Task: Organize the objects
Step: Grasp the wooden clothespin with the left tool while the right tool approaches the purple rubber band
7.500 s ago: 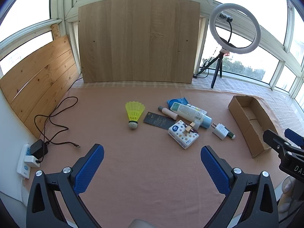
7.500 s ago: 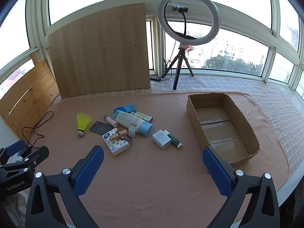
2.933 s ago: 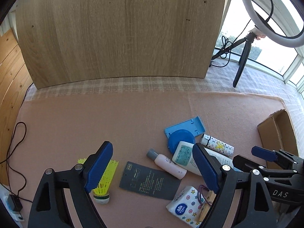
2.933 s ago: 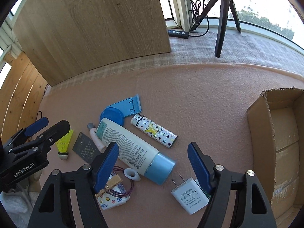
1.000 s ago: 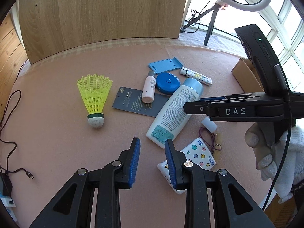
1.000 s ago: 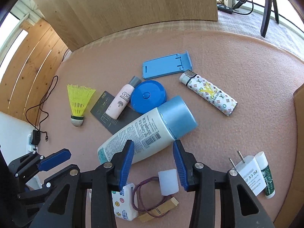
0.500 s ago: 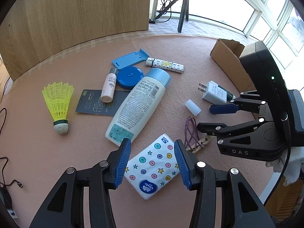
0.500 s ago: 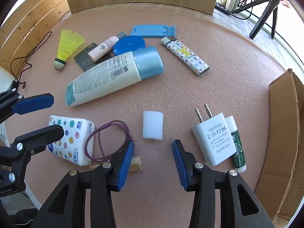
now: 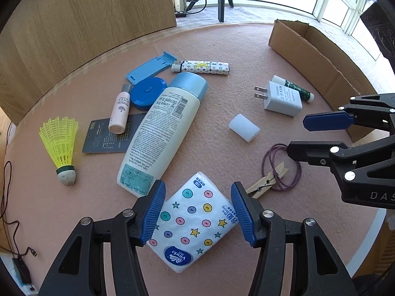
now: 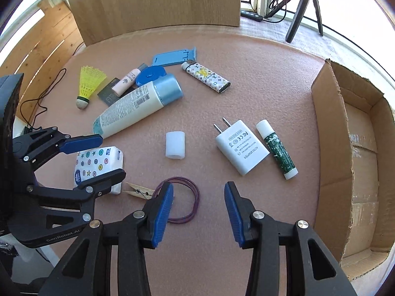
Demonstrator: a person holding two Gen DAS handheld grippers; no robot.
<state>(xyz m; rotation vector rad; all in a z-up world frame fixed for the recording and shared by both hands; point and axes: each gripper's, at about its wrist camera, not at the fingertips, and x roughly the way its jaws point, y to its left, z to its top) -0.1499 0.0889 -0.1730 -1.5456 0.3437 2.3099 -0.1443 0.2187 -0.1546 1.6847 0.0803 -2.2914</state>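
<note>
My left gripper [image 9: 196,204] is open, its blue pads on either side of a white tissue pack [image 9: 192,224] printed with stars and dots; the pack also shows in the right wrist view [image 10: 98,162]. My right gripper [image 10: 196,204] is open and empty, low over the pink mat, beside a purple hair band [image 10: 187,202] and a wooden clothespin [image 10: 138,191]. A white cap [image 10: 175,144], a white plug adapter [image 10: 240,146] and a green lip balm [image 10: 277,149] lie just ahead of it. An open cardboard box [image 10: 328,133] stands to the right.
Farther back lie a large lotion bottle [image 9: 160,133], a small pink bottle [image 9: 120,109], a blue round case [image 9: 147,93], a blue phone stand [image 9: 150,67], a patterned lighter [image 9: 201,66], a dark card [image 9: 108,138] and a yellow shuttlecock [image 9: 60,145]. A wooden board [image 9: 86,19] stands behind.
Both grippers have moved forward and lower over the mat. The left gripper's pads now sit on either side of the tissue pack; the right has neared the hair band.
</note>
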